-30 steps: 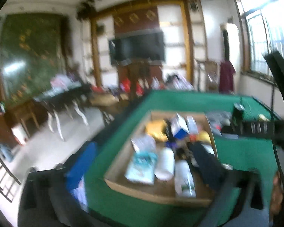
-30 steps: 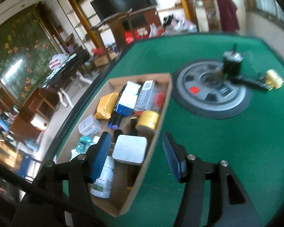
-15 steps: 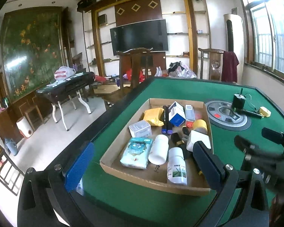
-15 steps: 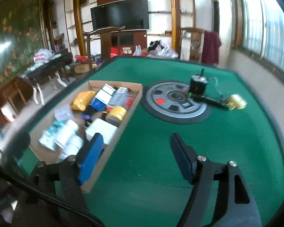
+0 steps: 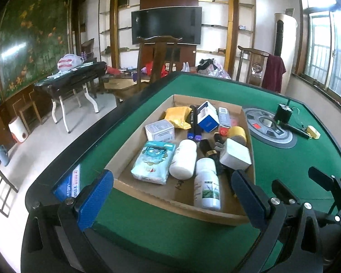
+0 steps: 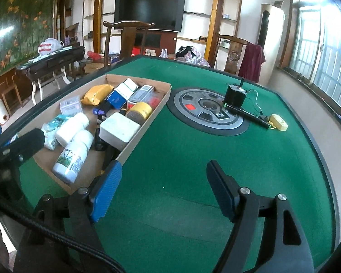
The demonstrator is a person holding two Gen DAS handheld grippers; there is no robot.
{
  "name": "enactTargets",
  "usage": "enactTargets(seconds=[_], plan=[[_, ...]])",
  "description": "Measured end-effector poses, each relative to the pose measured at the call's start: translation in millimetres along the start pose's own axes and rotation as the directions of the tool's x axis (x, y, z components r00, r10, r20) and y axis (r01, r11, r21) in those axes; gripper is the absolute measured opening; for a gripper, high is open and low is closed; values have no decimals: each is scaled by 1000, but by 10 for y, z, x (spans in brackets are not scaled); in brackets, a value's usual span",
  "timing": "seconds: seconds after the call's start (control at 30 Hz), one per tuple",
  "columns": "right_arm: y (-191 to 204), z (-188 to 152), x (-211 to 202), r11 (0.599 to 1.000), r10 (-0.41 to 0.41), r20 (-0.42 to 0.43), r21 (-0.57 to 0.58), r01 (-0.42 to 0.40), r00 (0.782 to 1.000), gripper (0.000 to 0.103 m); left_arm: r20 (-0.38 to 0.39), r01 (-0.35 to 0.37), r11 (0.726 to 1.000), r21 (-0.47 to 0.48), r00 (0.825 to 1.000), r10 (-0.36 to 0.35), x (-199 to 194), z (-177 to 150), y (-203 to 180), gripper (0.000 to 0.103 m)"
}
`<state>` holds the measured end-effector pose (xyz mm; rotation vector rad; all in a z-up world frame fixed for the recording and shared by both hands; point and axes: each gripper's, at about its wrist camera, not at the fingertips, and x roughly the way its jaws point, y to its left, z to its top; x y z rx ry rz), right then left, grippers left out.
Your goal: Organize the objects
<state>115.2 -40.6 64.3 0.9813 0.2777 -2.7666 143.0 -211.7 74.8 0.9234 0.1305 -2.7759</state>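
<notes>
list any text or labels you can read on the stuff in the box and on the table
None can be read for certain.
bottle with green leaf label: print blurred.
blue card at the table edge: white characters, too small.
blue and white box: print too small.
clear-lidded box: print blurred.
cardboard tray floor: handwritten mark, unclear.

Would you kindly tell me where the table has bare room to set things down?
Bare green felt lies between the cardboard tray and the table's right edge, nearer than the round disc. The tray itself is packed with bottles, boxes and tape; the disc carries a black motor.
</notes>
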Motion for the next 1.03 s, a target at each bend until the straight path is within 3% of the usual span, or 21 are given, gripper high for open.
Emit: enactTargets(seconds=[1.03], plan=[[327,-4,-44,990,-30,-1,-137,29,1000,77,-84,-21,997,-71,996,15,202,-13,201,102]])
